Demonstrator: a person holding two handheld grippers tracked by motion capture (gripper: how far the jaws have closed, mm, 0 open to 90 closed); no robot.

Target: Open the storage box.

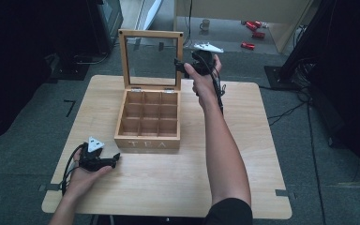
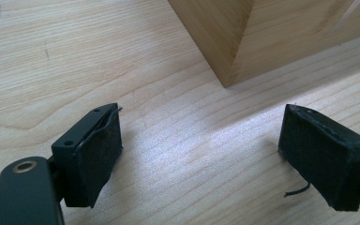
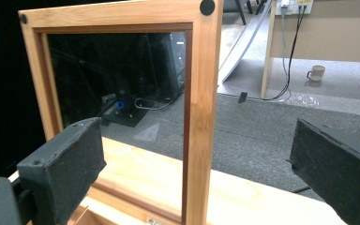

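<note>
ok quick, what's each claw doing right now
left claw: open, empty, resting on the table.
right claw: open, straddling the tea box lid's frame, not gripping it.

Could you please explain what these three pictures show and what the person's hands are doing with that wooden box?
A person sits at a wooden table holding a two-jaw tool in each hand. One picture looks down from above; the other two come from cameras riding on each tool. On the table stands a wooden tea box with nine empty compartments and its glass lid raised upright. The right tool is open, its jaws either side of the lid's frame edge, gripping nothing. The left tool rests open near the box's front corner, holding nothing.
</note>
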